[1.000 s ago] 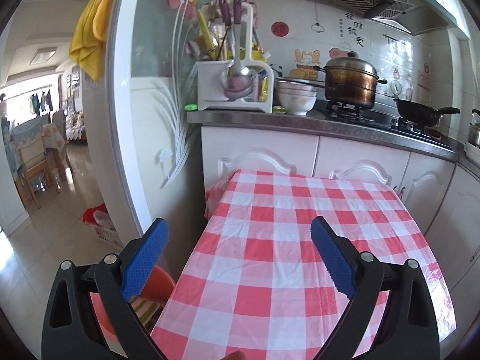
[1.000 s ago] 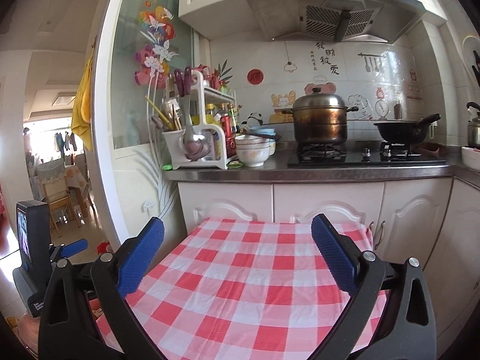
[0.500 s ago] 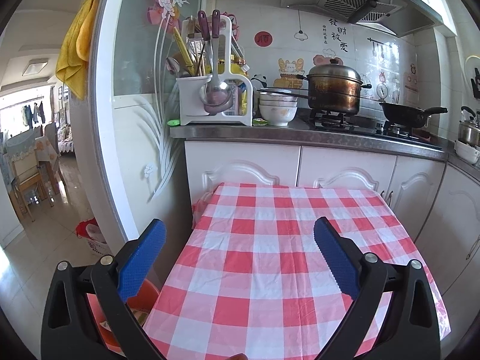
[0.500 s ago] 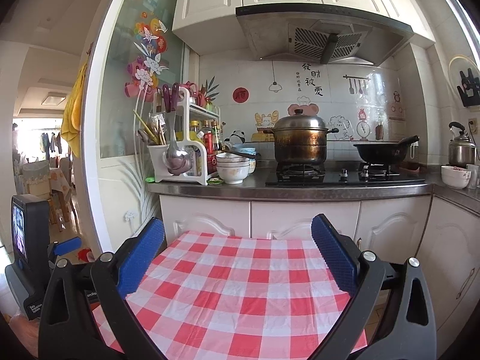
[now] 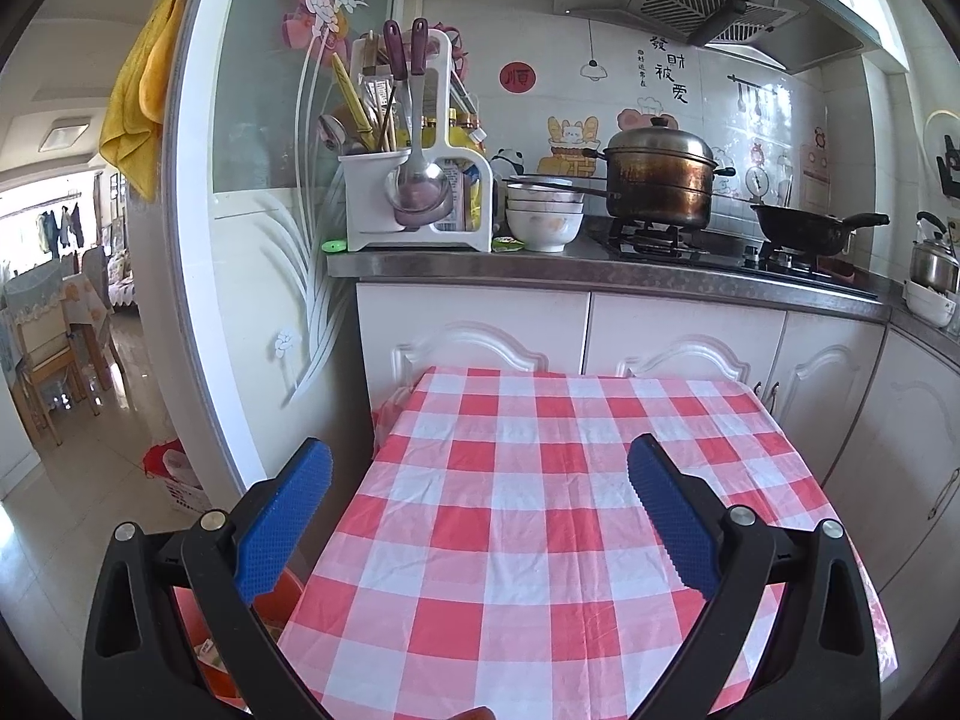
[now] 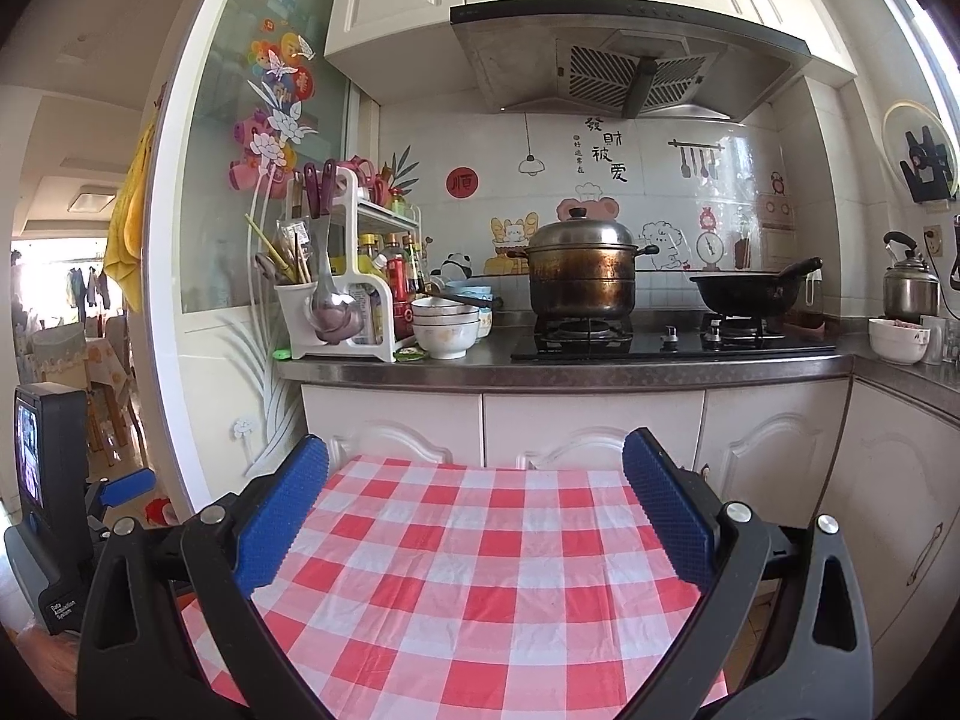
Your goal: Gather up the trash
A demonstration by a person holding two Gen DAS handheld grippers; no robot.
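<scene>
Hovering over the red-and-white checked table, the left claw has its blue pads spread wide with nothing between them; the cloth fills the lower centre of its view. The right claw is spread just as wide and empty, with the same checked table below it, and the left claw's body with its small screen shows at the left edge of that frame. No trash lies on the cloth in either view. At the lower left of the left view, beside the table edge and partly hidden behind the claw's finger, sits an orange bin with some scraps in it that I cannot make out. Beyond the table, across the middle of the frame, a kitchen counter carries a white utensil rack, stacked bowls, a lidded pot and a black wok.
</scene>
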